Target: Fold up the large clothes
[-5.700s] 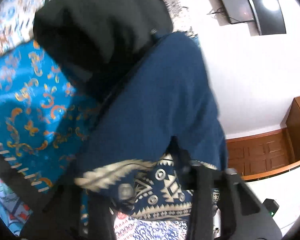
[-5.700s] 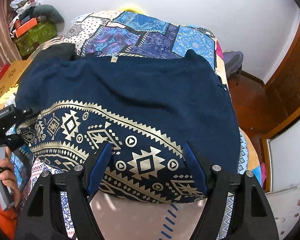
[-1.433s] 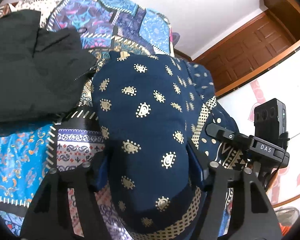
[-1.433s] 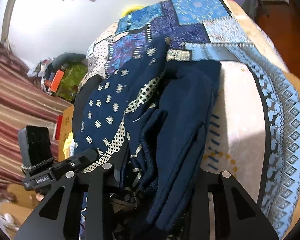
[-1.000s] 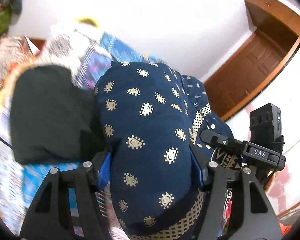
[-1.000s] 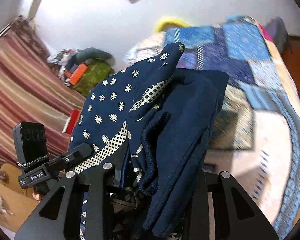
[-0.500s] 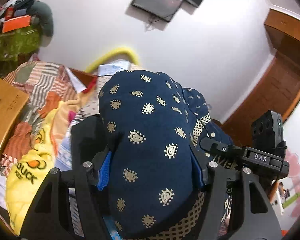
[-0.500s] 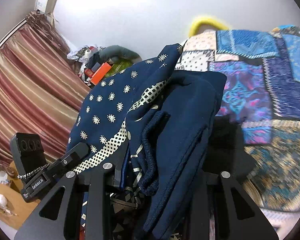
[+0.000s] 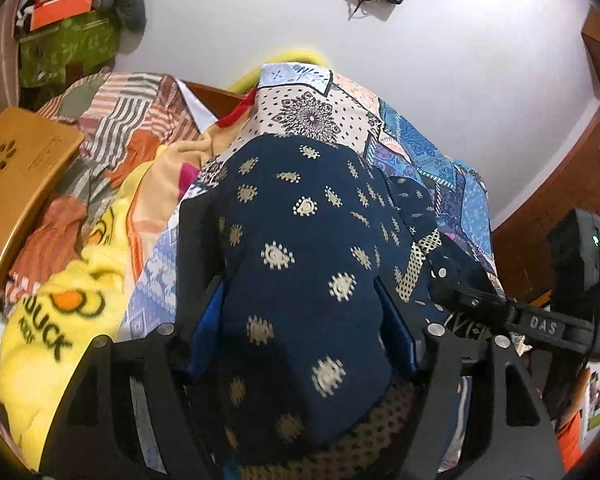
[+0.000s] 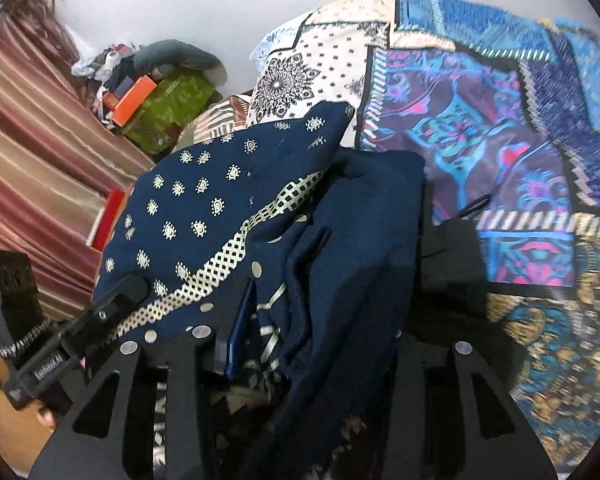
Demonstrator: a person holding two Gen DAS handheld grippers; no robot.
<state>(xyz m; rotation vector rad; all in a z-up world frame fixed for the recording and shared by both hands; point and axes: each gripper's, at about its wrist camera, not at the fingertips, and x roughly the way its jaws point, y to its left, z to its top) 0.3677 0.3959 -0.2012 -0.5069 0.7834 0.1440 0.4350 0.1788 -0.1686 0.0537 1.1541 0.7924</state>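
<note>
A folded navy garment with gold print (image 9: 300,220) (image 10: 204,208) is carried as a thick bundle between both grippers. It hangs low over a black garment (image 9: 196,232) (image 10: 452,264) that lies on the patchwork quilt (image 9: 312,112) (image 10: 480,132). My left gripper (image 9: 300,292) has the spotted fold between its blue pads, and its jaws are opening. My right gripper (image 10: 332,288) holds the plain navy folds. Its jaws are opening too, and its right finger is hidden behind cloth. Each gripper's body shows at the edge of the other's view.
A yellow blanket (image 9: 60,320) and striped cloths (image 9: 132,112) lie left of the quilt, beside a wooden board (image 9: 16,172). A green box (image 10: 168,108) with clutter stands by the striped curtain (image 10: 28,160). A wooden door (image 9: 560,200) is at the right.
Both grippers have swung the bundle toward the head of the bed and lowered it over the black garment. More of the blue pads shows now beside the cloth.
</note>
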